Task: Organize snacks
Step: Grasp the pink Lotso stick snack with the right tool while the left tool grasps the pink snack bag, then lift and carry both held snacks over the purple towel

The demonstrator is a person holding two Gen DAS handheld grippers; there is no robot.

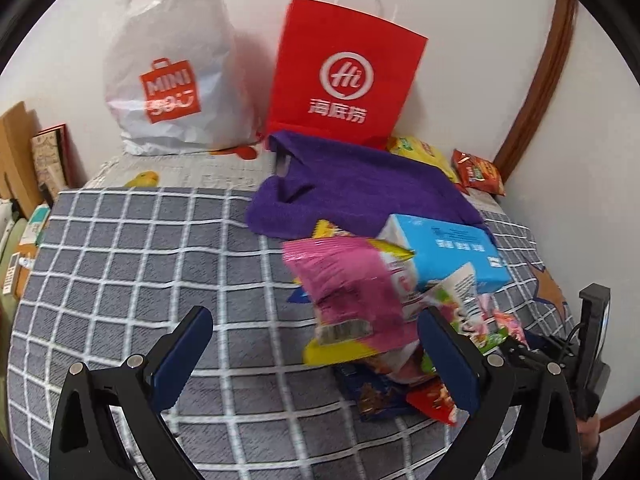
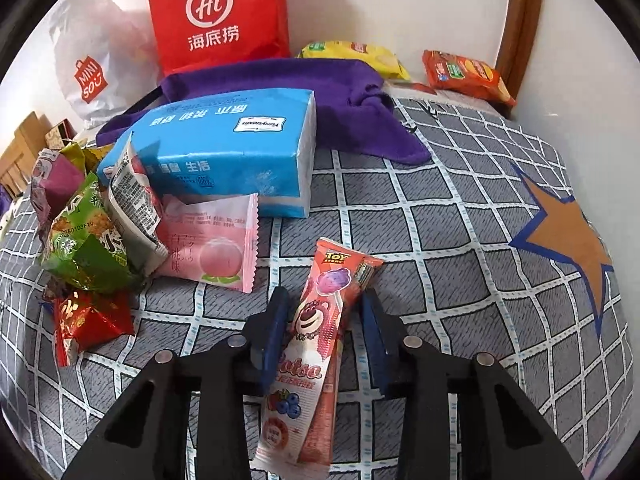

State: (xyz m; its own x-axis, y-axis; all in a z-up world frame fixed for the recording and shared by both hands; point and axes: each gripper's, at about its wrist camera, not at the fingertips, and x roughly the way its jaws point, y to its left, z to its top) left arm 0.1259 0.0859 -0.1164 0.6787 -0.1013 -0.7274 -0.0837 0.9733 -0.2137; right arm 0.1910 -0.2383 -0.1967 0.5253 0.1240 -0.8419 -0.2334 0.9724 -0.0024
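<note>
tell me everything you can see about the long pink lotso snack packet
The pink Lotso packet is a long, slim, glossy plastic wrapper printed with a bear face, a Toy Story logo and berries. It lies flat on the checked cloth, apart from the snack pile, running lengthwise between the right gripper fingers, which flank it closely.

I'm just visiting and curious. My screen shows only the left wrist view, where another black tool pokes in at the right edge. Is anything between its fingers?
Observer: Yes. The right gripper has a long pink packet with a cartoon bear printed on it between its fingers.
Visitor: Is it squeezing the packet?
Observer: Not clearly. The packet touches one finger, but the checked cover shows between the packet and the other finger.
Visitor: Is that packet part of the heap I see?
Observer: No, it sits apart from the snack pile, on its own patch of cover.
</note>
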